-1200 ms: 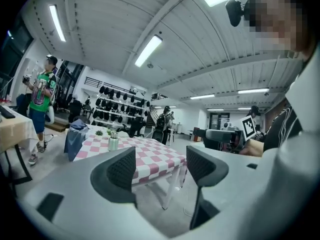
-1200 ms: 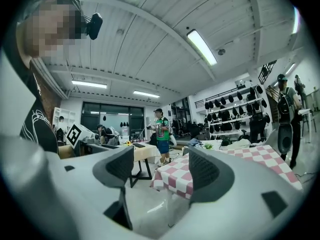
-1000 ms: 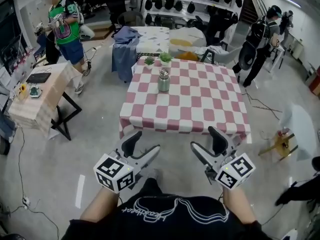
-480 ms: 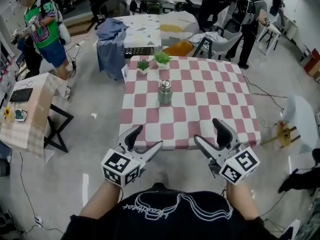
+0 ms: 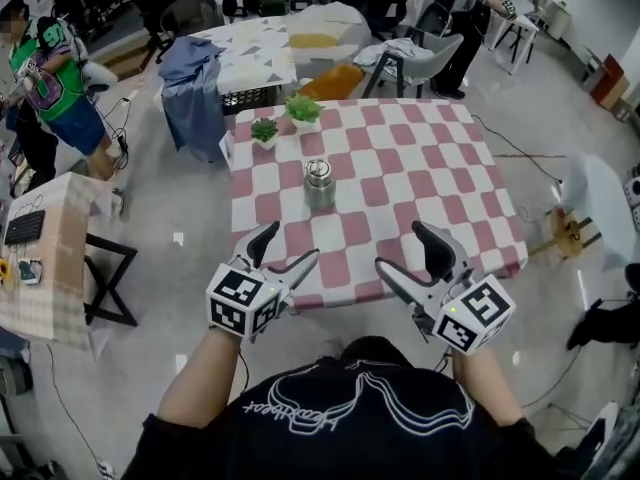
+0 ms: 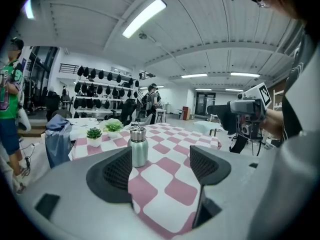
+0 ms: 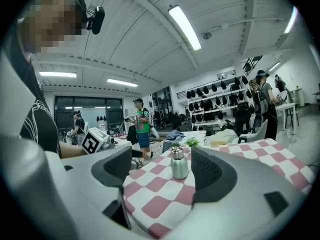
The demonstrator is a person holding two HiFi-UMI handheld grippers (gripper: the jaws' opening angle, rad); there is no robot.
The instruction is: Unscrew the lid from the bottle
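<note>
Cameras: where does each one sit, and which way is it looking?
Head view: on the person's head, facing down at table, bottle; shows arms, left tongs, right tongs.
Left gripper view: on left tongs, facing level along its empty jaws, just opened wider, at bottle; right tongs show.
Right gripper view: on right tongs, likewise; left tongs show.
All share the bottle.

The checked table (image 5: 450, 168) is being looked at steeply from above by the head camera, from behind the left gripper (image 5: 290, 245) and the right gripper (image 5: 402, 248). It is being viewed almost level, from just off its near edge, by each gripper camera. The bottle (image 5: 319, 184) and the potted plants (image 5: 303, 110) are being shared by all three views.
</note>
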